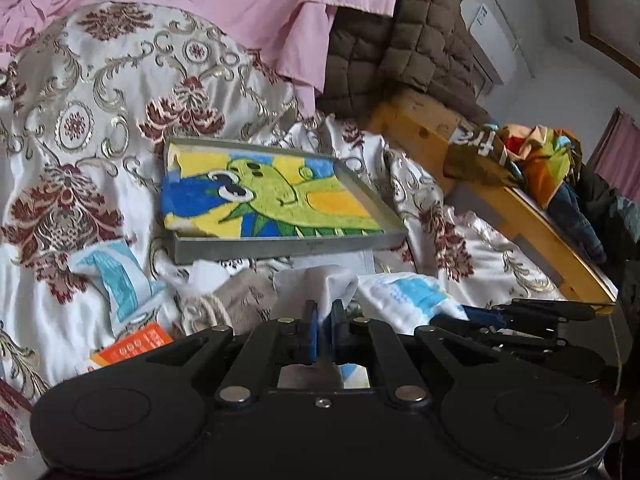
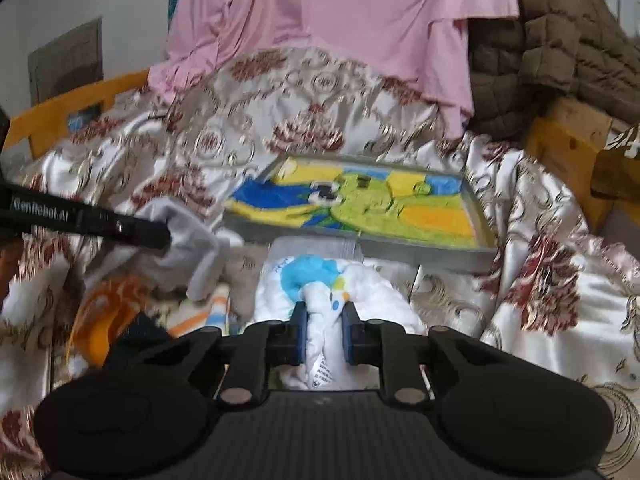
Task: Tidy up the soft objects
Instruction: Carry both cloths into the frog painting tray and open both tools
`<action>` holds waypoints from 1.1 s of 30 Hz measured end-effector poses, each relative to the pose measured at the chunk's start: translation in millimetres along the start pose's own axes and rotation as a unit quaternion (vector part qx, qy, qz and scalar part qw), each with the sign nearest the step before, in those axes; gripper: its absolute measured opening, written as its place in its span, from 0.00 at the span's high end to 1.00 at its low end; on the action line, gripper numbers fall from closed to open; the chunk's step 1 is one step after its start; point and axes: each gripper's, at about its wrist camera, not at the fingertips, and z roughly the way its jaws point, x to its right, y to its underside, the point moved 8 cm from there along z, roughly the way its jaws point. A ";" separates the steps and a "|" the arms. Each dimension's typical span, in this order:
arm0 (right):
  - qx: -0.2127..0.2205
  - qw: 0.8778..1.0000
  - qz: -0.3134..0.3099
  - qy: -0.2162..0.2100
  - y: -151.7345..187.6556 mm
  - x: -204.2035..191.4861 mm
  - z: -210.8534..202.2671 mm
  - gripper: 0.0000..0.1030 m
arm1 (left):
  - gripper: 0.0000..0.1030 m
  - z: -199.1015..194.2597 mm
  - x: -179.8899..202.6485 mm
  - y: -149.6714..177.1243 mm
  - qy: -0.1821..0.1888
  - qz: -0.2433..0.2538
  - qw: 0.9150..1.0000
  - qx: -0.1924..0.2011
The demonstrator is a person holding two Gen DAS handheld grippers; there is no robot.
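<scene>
Left gripper (image 1: 326,322) pinching limp grey-white cloth (image 1: 320,280), right gripper (image 2: 325,330) clamping crumpled blue-printed white fabric (image 2: 320,280), fuzzy cartoon towel (image 1: 272,200) in rectangular metal tray (image 1: 280,246) at 12 o'clock.

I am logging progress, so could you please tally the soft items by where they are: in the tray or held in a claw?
In the grey metal tray: 1, the yellow-green cartoon towel.
Held in claws: 2, a plain white cloth and a white blue-printed cloth.
Total: 3.

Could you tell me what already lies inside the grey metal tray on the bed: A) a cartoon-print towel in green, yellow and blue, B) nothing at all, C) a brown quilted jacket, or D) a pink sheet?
A: the cartoon-print towel lies flat, filling the tray.
</scene>
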 end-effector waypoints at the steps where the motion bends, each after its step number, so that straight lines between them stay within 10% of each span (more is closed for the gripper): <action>1: 0.011 1.000 0.005 0.001 -4.3 1.3 -1.3 0.83 | 0.95 -0.8 -0.4 -2.7 0.001 -0.003 1.000 0.005; 16: 0.128 0.988 0.088 0.010 -101.6 30.5 58.1 0.83 | 0.94 48.7 -18.2 -101.9 -0.013 -0.060 0.993 0.102; 33: 0.012 0.975 0.222 0.004 -98.6 66.6 208.3 0.83 | 0.94 177.5 -81.6 -114.2 -0.121 -0.068 0.990 0.016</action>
